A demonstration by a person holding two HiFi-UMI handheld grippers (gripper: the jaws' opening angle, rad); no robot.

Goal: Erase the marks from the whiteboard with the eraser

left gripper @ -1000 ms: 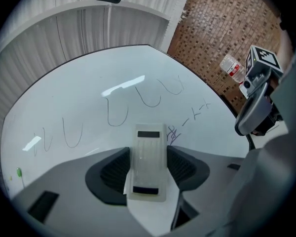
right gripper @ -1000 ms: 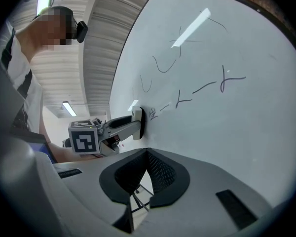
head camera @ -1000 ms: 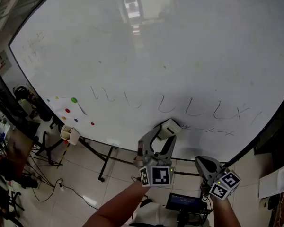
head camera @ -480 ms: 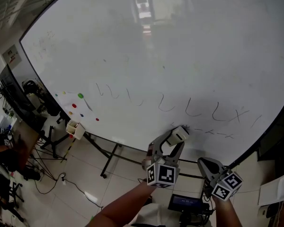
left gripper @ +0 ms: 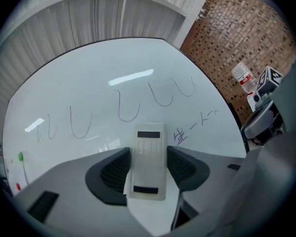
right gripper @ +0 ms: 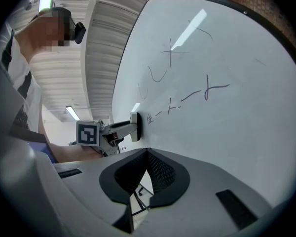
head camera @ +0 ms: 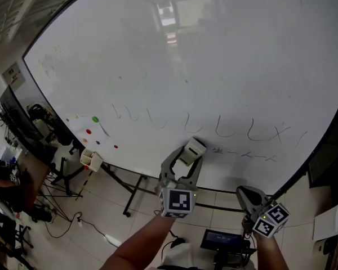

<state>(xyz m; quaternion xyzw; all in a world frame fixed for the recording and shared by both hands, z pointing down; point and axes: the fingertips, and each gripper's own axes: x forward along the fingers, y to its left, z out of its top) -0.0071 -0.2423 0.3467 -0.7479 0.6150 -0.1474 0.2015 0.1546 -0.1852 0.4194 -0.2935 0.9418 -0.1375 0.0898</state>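
The big whiteboard (head camera: 214, 66) carries a row of thin U-shaped marks (head camera: 225, 129) and, below them, a short scribble with dashes (head camera: 245, 154). My left gripper (head camera: 187, 157) is shut on the pale eraser (head camera: 191, 149), whose face lies against the board just left of the scribble. In the left gripper view the eraser (left gripper: 148, 164) stands upright between the jaws, with the scribble (left gripper: 180, 136) to its right. My right gripper (head camera: 249, 197) hangs lower right, off the board; its jaws meet with nothing in them (right gripper: 147, 154). In the right gripper view the eraser (right gripper: 134, 126) touches the board.
Coloured magnets (head camera: 94, 119) dot the board's lower left, near a small holder (head camera: 91, 160). The board's stand legs (head camera: 132, 193) reach the tiled floor. A cluttered desk (head camera: 5, 173) stands at far left, a small screen (head camera: 219, 241) below. A bottle (left gripper: 242, 78) stands by a brick wall.
The left gripper slid the eraser right onto the scribble's start, then back left of it. The scribble still shows. The right gripper has stayed put.
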